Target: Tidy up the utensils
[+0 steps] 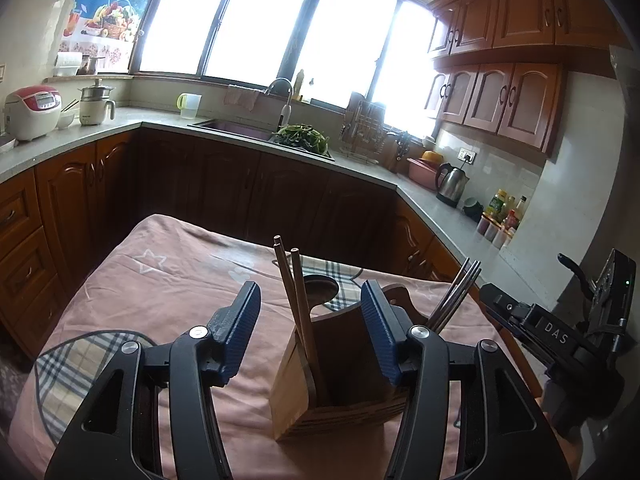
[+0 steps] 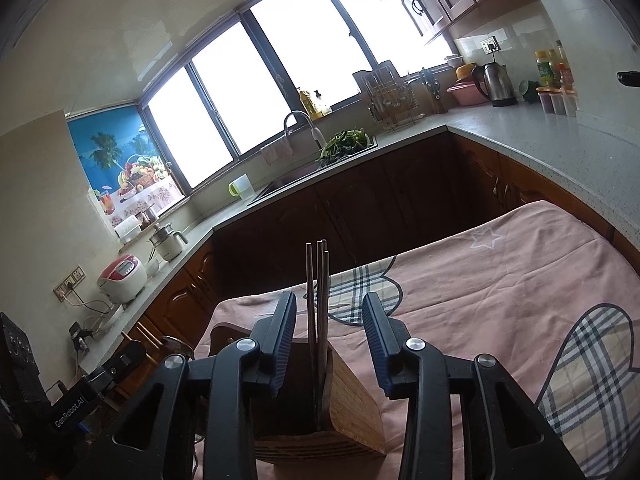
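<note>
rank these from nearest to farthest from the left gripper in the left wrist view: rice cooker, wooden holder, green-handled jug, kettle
1. wooden holder, right between the jaws of the left gripper on the table.
2. kettle, on the right counter.
3. rice cooker, on the left counter.
4. green-handled jug, on the back counter near the sink.
Kettle and rice cooker are too close to call.

One wooden holder — two wooden chopsticks, three metal chopsticks.
</note>
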`<state>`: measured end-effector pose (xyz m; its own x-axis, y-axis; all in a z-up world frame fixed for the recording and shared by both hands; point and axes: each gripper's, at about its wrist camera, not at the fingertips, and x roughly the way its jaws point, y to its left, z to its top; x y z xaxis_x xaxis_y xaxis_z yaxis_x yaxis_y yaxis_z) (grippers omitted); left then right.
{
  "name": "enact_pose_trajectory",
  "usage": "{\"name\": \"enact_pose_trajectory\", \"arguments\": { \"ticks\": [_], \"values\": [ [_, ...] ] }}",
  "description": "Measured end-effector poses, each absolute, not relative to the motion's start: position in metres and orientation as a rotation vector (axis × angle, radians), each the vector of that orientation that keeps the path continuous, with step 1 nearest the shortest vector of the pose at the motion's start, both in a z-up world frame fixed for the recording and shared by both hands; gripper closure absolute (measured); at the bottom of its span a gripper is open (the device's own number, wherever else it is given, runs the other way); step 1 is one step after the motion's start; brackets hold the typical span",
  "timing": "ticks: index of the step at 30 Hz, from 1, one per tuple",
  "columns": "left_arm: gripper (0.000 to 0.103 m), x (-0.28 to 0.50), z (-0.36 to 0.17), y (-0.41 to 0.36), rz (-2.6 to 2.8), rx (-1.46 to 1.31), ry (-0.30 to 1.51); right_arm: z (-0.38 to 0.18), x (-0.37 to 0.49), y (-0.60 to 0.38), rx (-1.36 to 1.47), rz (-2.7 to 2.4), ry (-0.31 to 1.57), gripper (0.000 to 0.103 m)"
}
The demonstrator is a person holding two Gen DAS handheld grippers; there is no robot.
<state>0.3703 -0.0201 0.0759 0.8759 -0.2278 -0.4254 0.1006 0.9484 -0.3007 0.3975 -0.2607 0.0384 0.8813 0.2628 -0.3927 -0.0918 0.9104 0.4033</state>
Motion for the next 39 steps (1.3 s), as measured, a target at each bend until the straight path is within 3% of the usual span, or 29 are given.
{"name": "enact_pose_trajectory", "arguments": {
  "ticks": [2,4,6,7,9,14,39],
  "values": [
    [0.032,0.366,0.077,-0.019,-0.167,-0.276,0.469,0.039,0.395,-0.262,0.388,0.189,0.456,0.060],
    [0.013,0.360,0.078,-0.017,-0.155,-0.279,0.461,0.039,0.392,-0.264,0.396,0.193,0.453,0.047],
    [0.008,0.354,0.077,-0.014,-0.152,-0.287,0.459,0.039,0.388,-0.266,0.404,0.196,0.447,0.028],
    [0.005,0.352,0.076,-0.012,-0.153,-0.291,0.465,0.039,0.386,-0.267,0.406,0.195,0.444,0.026],
    [0.004,0.347,0.074,-0.008,-0.151,-0.302,0.477,0.039,0.381,-0.268,0.410,0.199,0.441,0.017],
    [0.003,0.334,0.071,0.002,-0.138,-0.324,0.502,0.040,0.366,-0.269,0.404,0.208,0.434,0.011],
    [0.003,0.192,0.075,0.031,-0.065,-0.254,0.473,0.056,0.207,-0.260,0.247,0.221,0.325,0.001]
  ]
}}
